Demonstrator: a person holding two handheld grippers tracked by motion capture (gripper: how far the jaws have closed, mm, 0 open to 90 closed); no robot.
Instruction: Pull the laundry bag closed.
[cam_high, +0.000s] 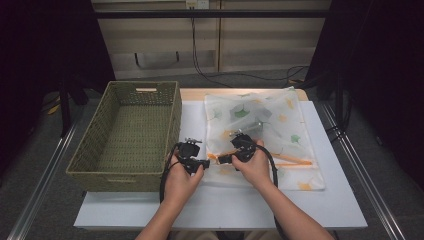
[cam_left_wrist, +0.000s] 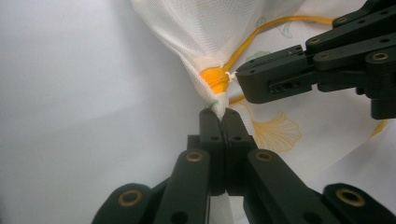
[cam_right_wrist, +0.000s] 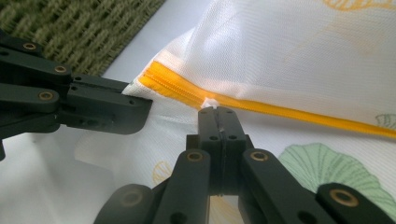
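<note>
Mesh bag (cam_high: 260, 125) between both clamped grippers

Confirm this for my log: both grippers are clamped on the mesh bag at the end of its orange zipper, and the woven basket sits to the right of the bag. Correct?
Not quite. The woven basket sits to the left of the mesh bag, as the high view shows. The rest holds: the left gripper is shut on the bag's corner beside the orange zipper, and the right gripper is shut at that zipper's end.
</note>
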